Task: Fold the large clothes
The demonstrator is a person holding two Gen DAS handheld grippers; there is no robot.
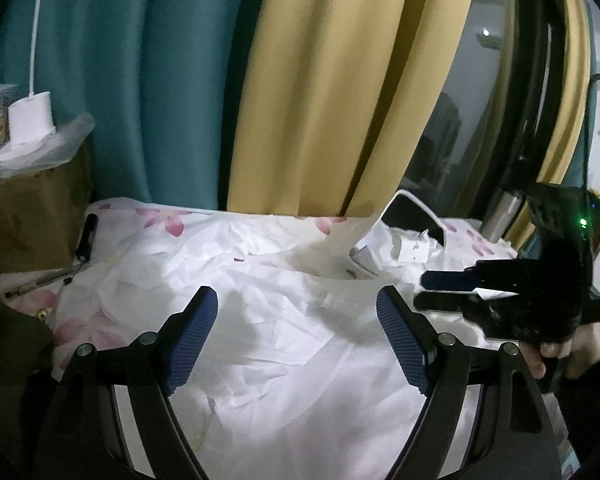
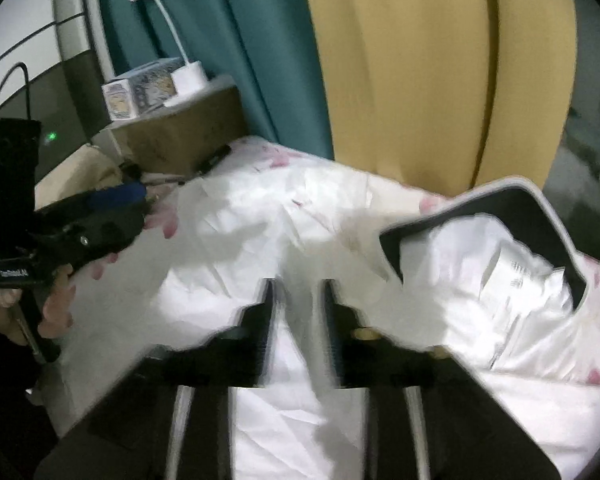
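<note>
— White garment (image 1: 284,320), count one: crumpled flat on the flowered bed (image 1: 156,216); I can't tell its long axis.
— Grippers?
— Two. My left gripper (image 1: 296,336) gapes wide over it; my right gripper (image 2: 300,300) stands partly apart, nothing clamped.

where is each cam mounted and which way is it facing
Left wrist: on the left gripper, jaws open, looking down over the white garment toward the curtains; right gripper and hand at right.
Right wrist: on the right gripper, blurred, over the same garment; left gripper at left.
Shared: garment, curtains, desk lamp.
</note>
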